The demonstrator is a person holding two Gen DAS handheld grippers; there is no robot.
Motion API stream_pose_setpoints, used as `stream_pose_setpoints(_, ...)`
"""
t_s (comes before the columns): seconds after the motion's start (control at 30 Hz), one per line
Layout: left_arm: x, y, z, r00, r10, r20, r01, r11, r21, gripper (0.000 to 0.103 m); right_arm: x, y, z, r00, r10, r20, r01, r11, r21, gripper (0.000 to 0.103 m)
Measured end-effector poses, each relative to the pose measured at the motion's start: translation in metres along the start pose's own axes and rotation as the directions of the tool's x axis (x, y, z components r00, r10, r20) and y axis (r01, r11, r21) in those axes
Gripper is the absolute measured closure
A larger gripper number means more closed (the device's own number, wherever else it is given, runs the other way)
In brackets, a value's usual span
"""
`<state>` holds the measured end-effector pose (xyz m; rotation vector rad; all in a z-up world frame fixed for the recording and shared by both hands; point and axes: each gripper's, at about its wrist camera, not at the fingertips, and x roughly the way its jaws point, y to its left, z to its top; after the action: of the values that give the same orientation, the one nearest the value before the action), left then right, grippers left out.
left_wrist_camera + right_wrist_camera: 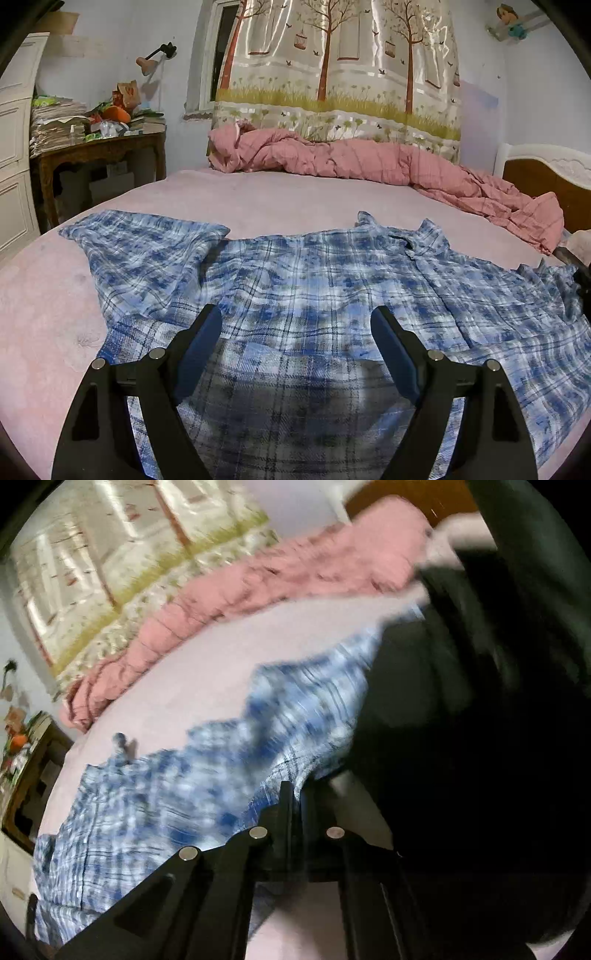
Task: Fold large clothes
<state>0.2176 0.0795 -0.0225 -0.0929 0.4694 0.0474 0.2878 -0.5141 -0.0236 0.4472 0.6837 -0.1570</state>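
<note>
Blue plaid shirt (314, 280) lies spread on the pink bed (258, 192). Left gripper (295, 321) hangs over its near edge, tilted down, jaws wide, holding nothing. Right gripper (295, 794), rolled sideways, is clamped tight at the shirt's edge.

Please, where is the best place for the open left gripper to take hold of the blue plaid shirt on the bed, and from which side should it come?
Probably the near hem of the blue plaid shirt, where the fabric lies doubled below the open left gripper. Come from the near side, low and sloping down, so one finger can slide under the loose edge. The middle lies flat on the pink bed and offers no edge.
</note>
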Motion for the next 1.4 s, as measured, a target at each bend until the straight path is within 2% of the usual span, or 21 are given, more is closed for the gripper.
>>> stream_pose_setpoints(0.1,-0.001,0.0,0.0,1.0,-0.006,0.008,0.006,1.0,-0.005,0.021,-0.022,0.032,-0.001,0.997,0.067,0.042,-0.061,0.99,-0.131,0.099)
stream_pose_setpoints(0.17,-0.002,0.001,0.0,1.0,-0.006,0.008,0.006,1.0,-0.005,0.021,-0.027,0.063,-0.01,0.994,0.109,-0.031,-0.114,0.961,-0.25,0.099)
stream_pose_setpoints(0.23,-0.002,0.001,-0.001,1.0,-0.007,0.011,0.007,1.0,-0.008,0.021,-0.024,0.09,-0.028,0.989,0.103,-0.108,-0.136,0.924,-0.357,0.099)
stream_pose_setpoints(0.33,-0.004,0.002,0.0,1.0,-0.01,0.017,0.011,1.0,-0.017,0.021,-0.013,0.118,-0.068,0.963,0.087,-0.254,-0.2,0.864,-0.461,0.099)
stream_pose_setpoints(0.43,-0.004,0.002,0.0,1.0,-0.013,0.017,0.013,1.0,-0.018,0.021,-0.013,0.122,-0.087,0.968,0.032,-0.249,-0.159,0.847,-0.508,0.097)
stream_pose_setpoints(0.5,-0.005,0.002,0.0,1.0,-0.013,0.018,0.013,1.0,-0.019,0.021,-0.021,0.111,-0.084,0.965,0.078,-0.249,-0.186,0.876,-0.446,0.093)
stream_pose_setpoints(0.57,-0.005,0.002,0.0,1.0,-0.013,0.018,0.014,1.0,-0.018,0.021,-0.035,0.092,-0.073,0.959,0.164,-0.231,-0.237,0.911,-0.338,0.076)
stream_pose_setpoints(0.63,-0.005,0.002,0.0,1.0,-0.014,0.019,0.014,1.0,-0.02,0.021,-0.049,0.08,-0.062,0.974,0.167,-0.152,-0.206,0.932,-0.298,0.055)
stream_pose_setpoints(0.67,-0.005,0.002,0.0,1.0,-0.013,0.019,0.014,1.0,-0.02,0.021,-0.057,0.073,-0.053,0.986,0.14,-0.088,-0.16,0.945,-0.287,0.053)
stream_pose_setpoints(0.7,-0.005,0.002,0.0,1.0,-0.013,0.019,0.014,1.0,-0.021,0.021,-0.063,0.065,-0.043,0.993,0.115,-0.04,-0.121,0.959,-0.257,0.052)
stream_pose_setpoints(0.77,-0.005,0.002,0.0,1.0,-0.013,0.019,0.014,1.0,-0.021,0.021,-0.064,0.047,-0.027,0.995,0.092,-0.023,-0.095,0.982,-0.164,0.051)
stream_pose_setpoints(0.8,-0.005,0.003,0.0,1.0,-0.013,0.019,0.014,1.0,-0.021,0.021,-0.06,0.039,-0.022,0.997,0.076,-0.032,-0.08,0.99,-0.117,0.051)
stream_pose_setpoints(0.87,-0.005,0.003,-0.001,1.0,-0.013,0.019,0.013,1.0,-0.022,0.021,-0.035,0.014,-0.01,0.995,-0.014,-0.097,0.015,1.0,0.009,0.05)
stream_pose_setpoints(0.97,-0.005,0.003,0.0,1.0,-0.015,0.016,0.016,1.0,-0.024,0.021,-0.008,-0.016,-0.009,0.987,-0.087,-0.135,0.109,0.98,0.167,0.05)
stream_pose_setpoints(1.03,-0.004,0.001,0.0,1.0,-0.02,0.006,0.02,0.999,-0.026,0.021,0.007,-0.033,-0.008,0.991,0.011,-0.131,0.025,0.962,0.271,0.05)
stream_pose_setpoints(1.17,-0.003,-0.001,0.001,1.0,-0.025,-0.001,0.025,0.999,-0.027,0.021,0.02,-0.038,-0.003,0.997,0.033,-0.073,-0.008,0.946,0.324,0.05)
stream_pose_setpoints(1.2,-0.003,-0.002,0.001,1.0,-0.027,0.0,0.027,0.999,-0.027,0.021,0.025,-0.036,0.0,0.997,0.034,-0.068,-0.011,0.948,0.317,0.051)
stream_pose_setpoints(1.27,-0.003,0.0,0.001,0.999,-0.033,0.005,0.033,0.999,-0.031,0.021,0.033,-0.03,0.002,0.997,0.009,-0.07,0.011,0.96,0.278,0.081)
stream_pose_setpoints(1.3,-0.004,0.001,0.001,0.999,-0.037,0.007,0.037,0.999,-0.034,0.021,0.036,-0.026,0.003,0.996,0.004,-0.087,0.018,0.969,0.246,0.1)
stream_pose_setpoints(1.33,-0.004,0.002,0.001,0.999,-0.039,0.01,0.04,0.999,-0.037,0.021,0.035,-0.017,0.004,0.996,-0.034,-0.088,0.051,0.98,0.194,0.1)
stream_pose_setpoints(1.4,-0.005,0.002,0.0,0.999,-0.042,0.016,0.043,0.998,-0.042,0.021,0.018,0.003,0.003,0.997,-0.081,-0.006,0.081,0.992,0.095,0.1)
